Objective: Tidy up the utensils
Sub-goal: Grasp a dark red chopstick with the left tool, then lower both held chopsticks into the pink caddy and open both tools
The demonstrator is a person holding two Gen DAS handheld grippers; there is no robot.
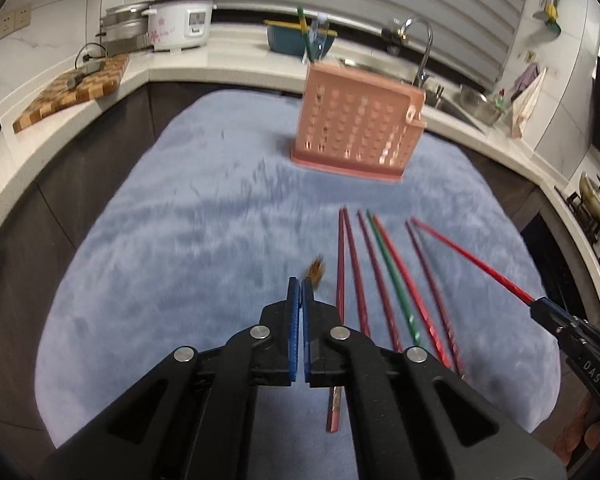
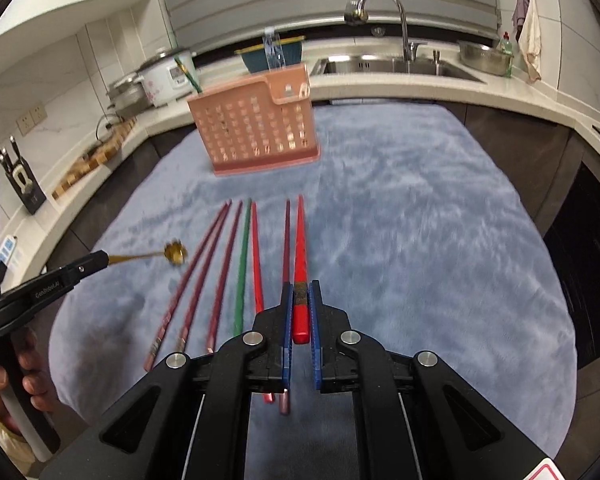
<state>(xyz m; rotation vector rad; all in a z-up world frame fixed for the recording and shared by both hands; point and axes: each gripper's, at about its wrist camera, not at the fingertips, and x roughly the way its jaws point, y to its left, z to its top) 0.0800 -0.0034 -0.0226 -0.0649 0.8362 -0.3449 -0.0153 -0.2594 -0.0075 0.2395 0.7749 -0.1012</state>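
Currently: right hand-held gripper (image 2: 300, 300) clamped on red chopstick (image 2: 301, 248), long axis aimed far toward pink holder (image 2: 256, 132), far-left. Left hand-held gripper (image 1: 301, 292) clamped on gold spoon (image 2: 175, 254). 6 chopsticks (image 2: 242, 264) on desk (image 2: 420, 240).

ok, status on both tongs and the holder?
Left tongs shut on gold spoon. Right tongs shut on red chopstick. Pink holder upright beyond, path clear. Six chopsticks on cloth.

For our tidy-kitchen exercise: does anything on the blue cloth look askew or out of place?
Nothing is spilled or damaged. The loose chopsticks lie roughly side by side but fan apart unevenly on the blue cloth, not yet in the pink holder. Otherwise nothing stands out.
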